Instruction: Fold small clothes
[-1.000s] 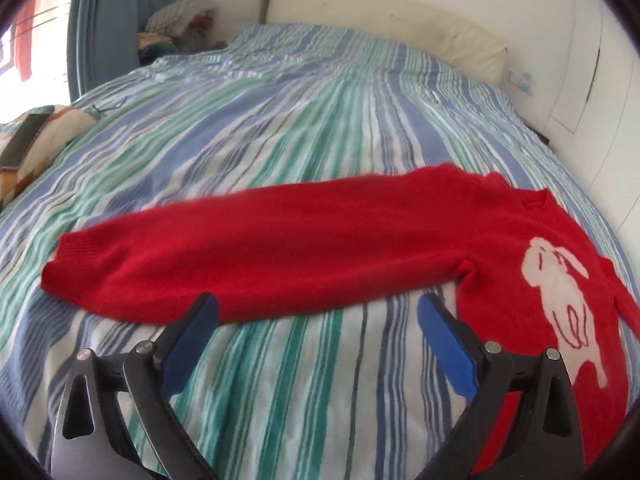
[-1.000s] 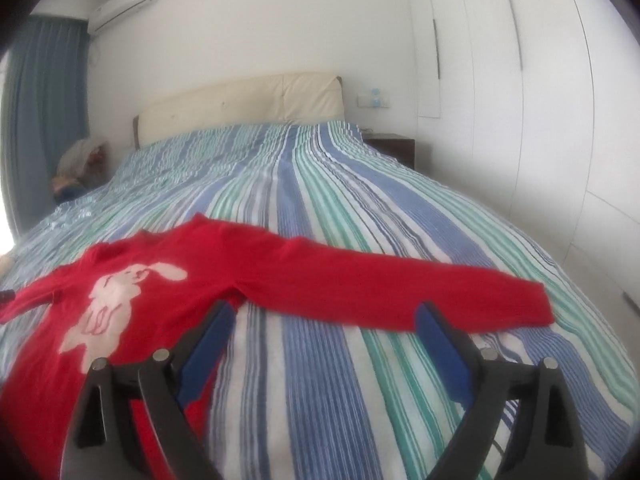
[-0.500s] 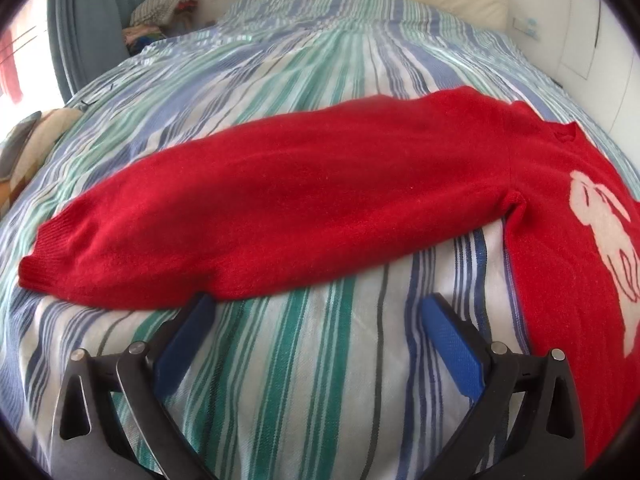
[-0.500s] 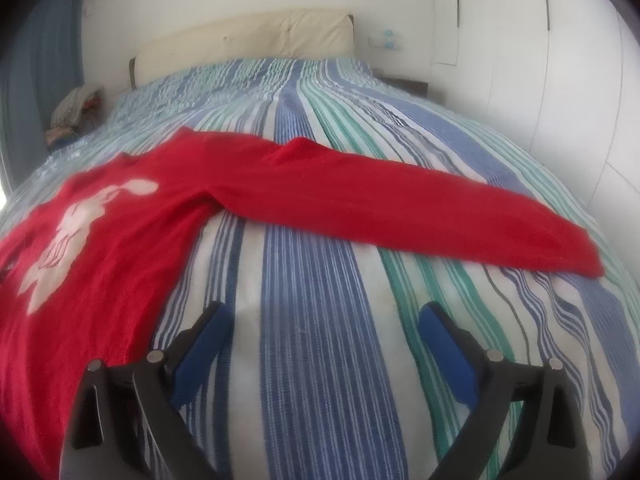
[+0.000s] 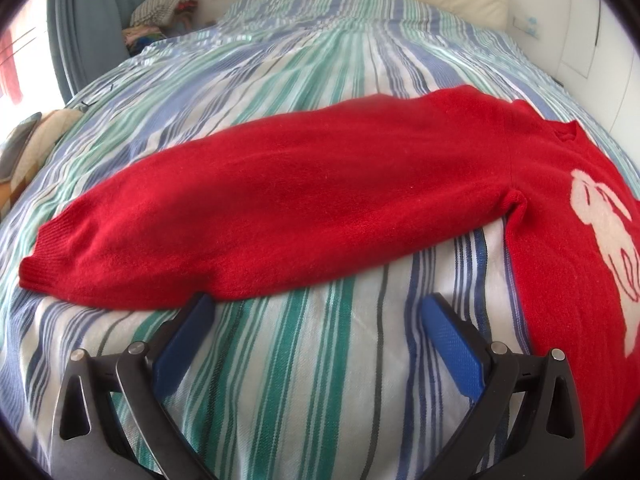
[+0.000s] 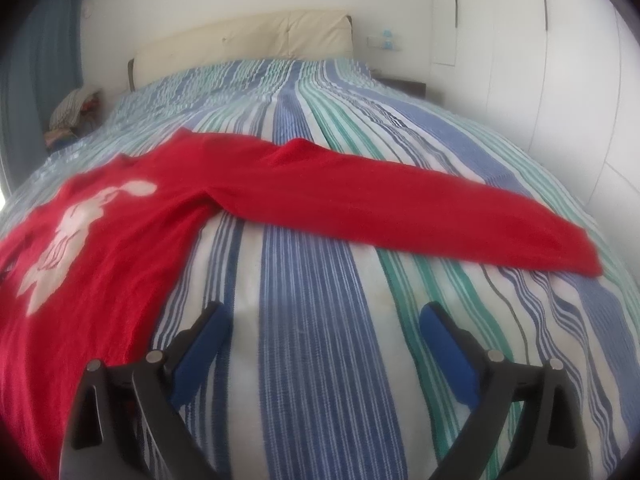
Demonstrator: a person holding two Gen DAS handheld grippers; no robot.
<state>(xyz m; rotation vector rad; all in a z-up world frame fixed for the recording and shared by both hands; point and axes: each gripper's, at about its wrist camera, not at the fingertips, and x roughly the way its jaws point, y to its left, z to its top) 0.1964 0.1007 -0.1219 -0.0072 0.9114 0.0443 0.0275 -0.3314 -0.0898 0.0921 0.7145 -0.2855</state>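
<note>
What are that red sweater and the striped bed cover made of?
The red sweater looks like soft knitted wool or acrylic: fuzzy matte surface, ribbed cuff. The striped bed cover seems woven cotton, matte, with a fine ribbed texture. Neither fibre is certain.

The sweater (image 5: pixel 304 200) lies flat on the bed (image 5: pixel 320 380), sleeves spread sideways; the headboard (image 6: pixel 244 44) stands behind.

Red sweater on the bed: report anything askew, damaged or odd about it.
Nothing stands out. The red sweater lies flat on the striped bedspread, white rabbit motif up, both sleeves spread straight out. No tear or stain shows. Both grippers are open above bare bedspread, holding nothing.
</note>
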